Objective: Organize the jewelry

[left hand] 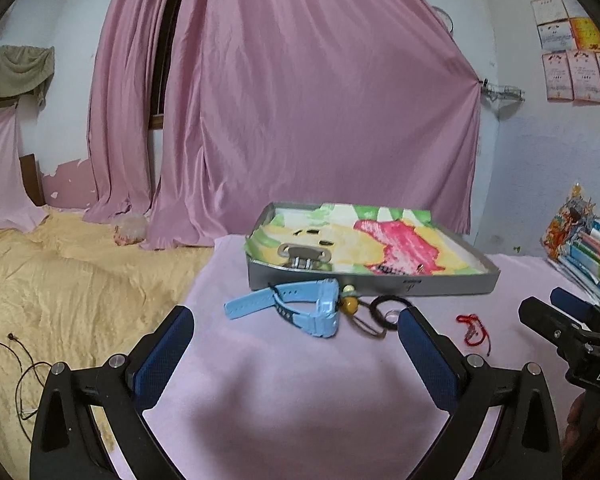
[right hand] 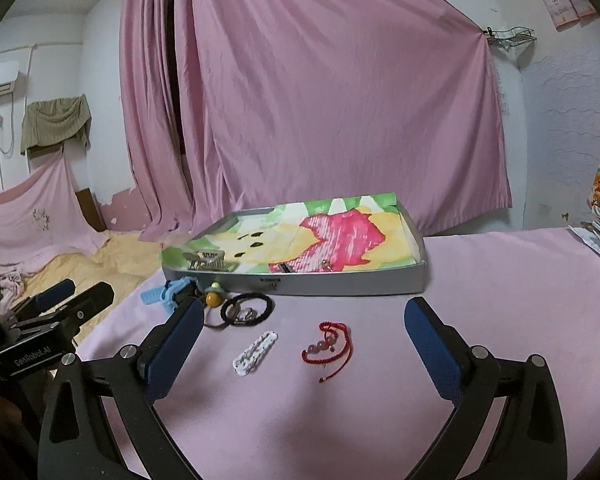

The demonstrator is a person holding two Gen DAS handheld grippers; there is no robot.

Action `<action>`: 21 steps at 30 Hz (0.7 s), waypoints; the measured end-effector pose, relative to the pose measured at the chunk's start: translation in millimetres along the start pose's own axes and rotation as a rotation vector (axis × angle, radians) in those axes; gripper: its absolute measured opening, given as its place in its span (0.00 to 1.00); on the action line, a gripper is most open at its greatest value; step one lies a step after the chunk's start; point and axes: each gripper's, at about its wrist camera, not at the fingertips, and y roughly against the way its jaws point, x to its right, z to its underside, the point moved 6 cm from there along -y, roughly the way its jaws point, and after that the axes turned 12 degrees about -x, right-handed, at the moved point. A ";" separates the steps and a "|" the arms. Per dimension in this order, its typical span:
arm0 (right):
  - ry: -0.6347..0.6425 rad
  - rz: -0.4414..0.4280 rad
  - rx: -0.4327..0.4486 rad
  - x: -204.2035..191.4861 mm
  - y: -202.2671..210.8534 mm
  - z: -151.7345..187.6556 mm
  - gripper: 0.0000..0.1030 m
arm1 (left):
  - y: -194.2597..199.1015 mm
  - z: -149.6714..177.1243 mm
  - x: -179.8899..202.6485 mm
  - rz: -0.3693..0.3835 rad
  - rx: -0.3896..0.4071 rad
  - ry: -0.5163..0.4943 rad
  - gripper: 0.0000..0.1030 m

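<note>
Grey metal tray (right hand: 340, 286) on pink-clothed surface (right hand: 480, 280), lined with a bright pink, yellow and green picture sheet; taken as landmark. Inside tray, at its near left corner: beige claw hair clip (right hand: 208, 262). Just outside tray's near wall, left end: light blue watch (left hand: 300, 306), on edge, strap running left-right along the wall. Beside watch, toward tray's middle: amber bead charm (right hand: 213, 299), then black hair tie (right hand: 247, 309), lying flat. Nearer the camera than hair tie: white chain-link clip (right hand: 256, 353), long axis diagonal, far end toward tray. Right of it: red cord bracelet (right hand: 328, 346) with beads, loose tail trailing toward camera.

Left tongs (left hand: 296, 334) spread wide, empty, aimed at watch. Right tongs (right hand: 304, 336) spread wide, empty, flanking white clip and red bracelet, no contact.

Behind tray: pink curtain (right hand: 340, 100). Left of tray: bed with yellow cover (left hand: 60, 272). Right of tray: stacked books (left hand: 592, 256). White walls.
</note>
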 end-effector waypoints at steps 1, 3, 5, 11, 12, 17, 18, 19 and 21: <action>0.005 0.003 -0.007 -1.5 -1.6 1.1 0.96 | -2.2 0.5 -1.3 0.002 -0.012 -0.006 0.99; 0.015 0.013 -0.023 -3.7 -4.6 2.3 0.96 | -8.2 0.3 -4.8 -0.005 -0.043 -0.017 0.99; 0.026 0.020 -0.042 -6.6 -8.6 3.2 0.96 | -14.9 -0.2 -9.3 -0.004 -0.076 -0.019 0.99; 0.005 0.014 -0.135 -6.5 -22.2 9.3 0.96 | -25.9 -3.3 -12.1 0.058 -0.120 -0.006 0.98; 0.002 0.017 -0.145 -5.5 -24.4 10.6 0.96 | -27.8 -4.2 -10.8 0.064 -0.124 -0.014 0.96; -0.023 0.032 -0.203 3.7 -35.9 12.7 0.95 | -42.4 -7.3 -1.7 0.082 -0.163 -0.056 0.82; -0.028 0.036 -0.217 5.4 -39.0 12.3 0.94 | -44.8 -7.6 -0.6 0.090 -0.171 -0.060 0.79; -0.032 0.037 -0.231 6.5 -42.0 12.3 0.93 | -47.3 -8.0 0.4 0.098 -0.181 -0.063 0.77; -0.034 0.038 -0.260 7.9 -48.5 12.3 0.88 | -52.7 -9.8 2.5 0.111 -0.198 -0.070 0.74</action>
